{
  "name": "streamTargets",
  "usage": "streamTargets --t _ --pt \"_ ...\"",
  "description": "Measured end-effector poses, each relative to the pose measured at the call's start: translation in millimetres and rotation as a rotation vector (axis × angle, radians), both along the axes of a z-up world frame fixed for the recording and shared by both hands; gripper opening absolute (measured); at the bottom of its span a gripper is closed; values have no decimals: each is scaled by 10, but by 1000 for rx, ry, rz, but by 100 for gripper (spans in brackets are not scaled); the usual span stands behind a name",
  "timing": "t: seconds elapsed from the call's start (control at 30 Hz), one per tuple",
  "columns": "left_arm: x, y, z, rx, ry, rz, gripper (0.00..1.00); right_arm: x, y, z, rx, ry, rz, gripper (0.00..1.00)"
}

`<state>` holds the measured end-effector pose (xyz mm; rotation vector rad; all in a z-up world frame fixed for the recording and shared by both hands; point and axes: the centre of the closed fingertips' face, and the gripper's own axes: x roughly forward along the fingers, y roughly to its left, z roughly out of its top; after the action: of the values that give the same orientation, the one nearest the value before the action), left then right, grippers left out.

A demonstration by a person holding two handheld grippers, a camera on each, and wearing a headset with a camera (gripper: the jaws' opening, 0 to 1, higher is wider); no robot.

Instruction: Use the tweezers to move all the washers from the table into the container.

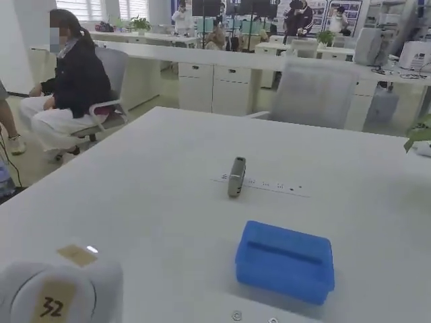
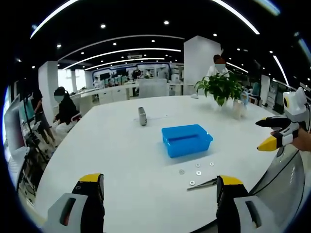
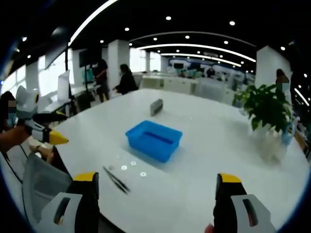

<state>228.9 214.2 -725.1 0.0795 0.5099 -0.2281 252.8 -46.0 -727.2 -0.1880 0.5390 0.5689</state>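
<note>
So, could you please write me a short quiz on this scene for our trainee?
1. True or false: the tweezers lie on the table, held by neither gripper.
2. The washers are: A) on the table, near the tweezers and the blue container; B) inside that container; C) between a gripper's jaws.
3. Fill in: the jaws of the left gripper and right gripper are both ____.
Key: 1 true; 2 A; 3 open.
</note>
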Motion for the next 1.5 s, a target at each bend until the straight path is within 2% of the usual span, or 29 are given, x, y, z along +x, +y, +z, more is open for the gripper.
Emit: streamTargets --t 0.1,0.27,0.33,0.43,0.5,0.6,0.83,0.93,1.0,1.07,1.13,1.17,1.23,1.4,1.43,1.5 --pt "31 -29 -31 13 2 -14 94 14 -3 -35 -3 4 4 99" --pt "84 -74 -84 27 13 -32 94 20 5 -134 -11 43 16 99" --pt "114 -79 -75 37 9 -37 94 28 2 -129 -12 43 11 99" --pt "158 -79 -76 34 7 -43 93 33 18 -139 -6 46 13 99" --pt "176 -85 -101 32 6 -53 93 20 24 -196 -18 69 21 99" --pt "181 -56 -138 45 15 -56 93 32 2 -201 -29 62 28 99" --pt "183 -10 -129 34 13 -54 91 62 2 -194 -25 57 21 99" --pt "174 -60 -190 25 31 -103 82 33 -1 -239 -26 73 23 99" --pt "166 -147 -226 14 43 -163 75 -2 11 -277 -35 88 35 98" --pt "172 -189 -268 20 56 -202 68 -24 26 -301 -44 97 47 98" --pt "206 -235 -319 32 55 -247 60 -32 46 -322 -55 104 60 97" --pt "199 -282 -363 34 72 -291 56 -26 48 -337 -58 107 64 97" --pt "223 -317 -443 35 90 -332 48 -13 68 -364 -66 116 79 97" --pt "269 -431 -609 28 131 -450 38 -4 128 -405 -99 129 114 96" --pt "261 -472 -664 18 152 -484 36 -11 149 -417 -105 135 126 96" --pt "266 -503 -754 12 170 -533 33 -34 199 -454 -120 149 153 96"
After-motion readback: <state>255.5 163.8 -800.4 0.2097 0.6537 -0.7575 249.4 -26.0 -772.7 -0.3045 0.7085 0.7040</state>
